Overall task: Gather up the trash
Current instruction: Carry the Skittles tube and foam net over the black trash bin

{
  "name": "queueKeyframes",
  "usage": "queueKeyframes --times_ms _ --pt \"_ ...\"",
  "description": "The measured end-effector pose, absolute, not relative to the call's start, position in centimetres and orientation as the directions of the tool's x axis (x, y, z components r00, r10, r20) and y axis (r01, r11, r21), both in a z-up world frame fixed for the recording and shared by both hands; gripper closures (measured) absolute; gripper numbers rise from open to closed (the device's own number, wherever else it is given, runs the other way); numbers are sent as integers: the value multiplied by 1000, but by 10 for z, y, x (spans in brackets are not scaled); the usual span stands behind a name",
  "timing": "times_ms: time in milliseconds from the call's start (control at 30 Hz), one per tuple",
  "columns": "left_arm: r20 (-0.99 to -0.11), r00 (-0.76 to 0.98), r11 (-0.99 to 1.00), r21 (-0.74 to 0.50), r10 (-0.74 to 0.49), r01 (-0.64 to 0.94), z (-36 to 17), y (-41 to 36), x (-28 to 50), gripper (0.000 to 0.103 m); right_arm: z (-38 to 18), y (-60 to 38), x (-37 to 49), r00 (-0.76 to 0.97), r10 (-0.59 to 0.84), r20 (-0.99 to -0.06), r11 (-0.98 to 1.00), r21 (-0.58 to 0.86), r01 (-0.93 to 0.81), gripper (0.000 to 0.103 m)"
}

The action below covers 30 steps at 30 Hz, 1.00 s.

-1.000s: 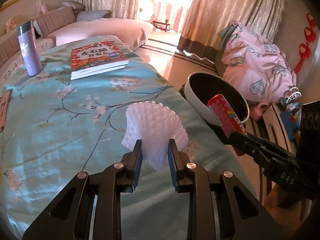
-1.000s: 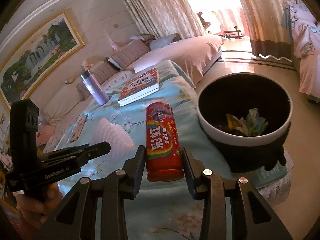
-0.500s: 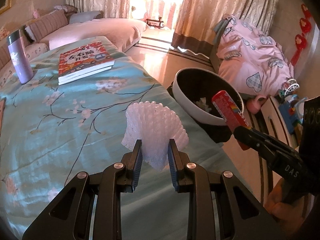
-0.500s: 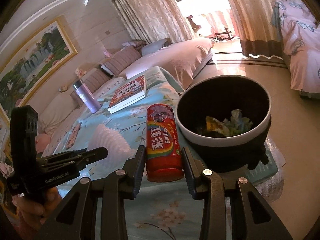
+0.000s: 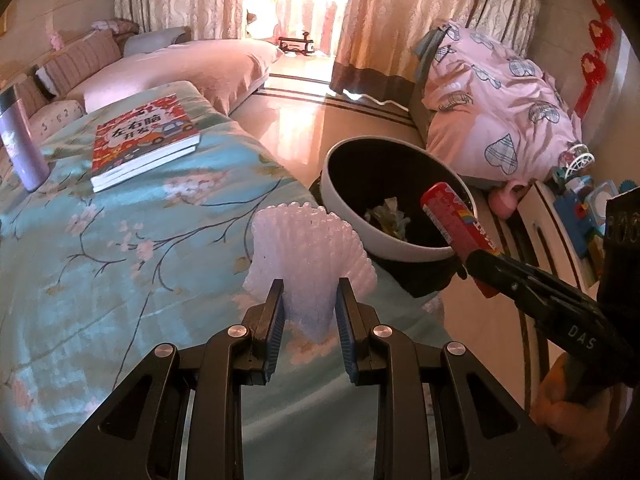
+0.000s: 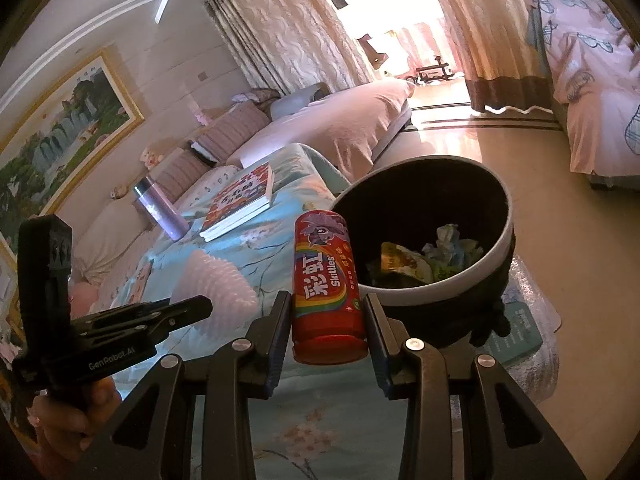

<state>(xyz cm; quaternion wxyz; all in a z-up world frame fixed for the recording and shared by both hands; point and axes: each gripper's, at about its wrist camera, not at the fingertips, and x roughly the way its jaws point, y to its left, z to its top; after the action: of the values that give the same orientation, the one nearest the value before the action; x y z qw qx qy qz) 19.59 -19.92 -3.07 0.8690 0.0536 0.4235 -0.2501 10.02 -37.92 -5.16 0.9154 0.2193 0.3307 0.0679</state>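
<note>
My left gripper [image 5: 310, 304] is shut on a white foam fruit net [image 5: 308, 256], held above the teal floral bedspread [image 5: 120, 240]. My right gripper [image 6: 326, 320] is shut on a red Skittles tube [image 6: 326, 280], upright between its pads. The tube [image 5: 456, 224] reaches over the near rim of the black trash bin [image 5: 384, 192] with a white rim, which stands on the floor beside the bed. Crumpled wrappers [image 6: 424, 256] lie inside the bin [image 6: 440, 216]. From the right wrist view, the left gripper [image 6: 192, 310] and its foam net [image 6: 216, 284] sit to the left of the tube.
A red picture book [image 5: 142, 140] and a purple flask [image 5: 22, 140] rest on the bed farther back. A pink quilt [image 5: 500, 108] is heaped behind the bin. Toys [image 5: 580, 208] crowd a low shelf at right. Bare floor runs toward the curtains [image 5: 420, 20].
Both grippers have travelled together toward the bin, which now appears larger and closer. The Skittles tube has come over the bin's rim. Neither grip has changed.
</note>
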Motion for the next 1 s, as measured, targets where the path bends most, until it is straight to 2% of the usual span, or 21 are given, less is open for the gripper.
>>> queueKeyframes --times_ms 1000 --pt "-766 500 823 -66 -404 564 -20 -271 228 80 -49 -426 129 783 204 -588 899 429 88 67"
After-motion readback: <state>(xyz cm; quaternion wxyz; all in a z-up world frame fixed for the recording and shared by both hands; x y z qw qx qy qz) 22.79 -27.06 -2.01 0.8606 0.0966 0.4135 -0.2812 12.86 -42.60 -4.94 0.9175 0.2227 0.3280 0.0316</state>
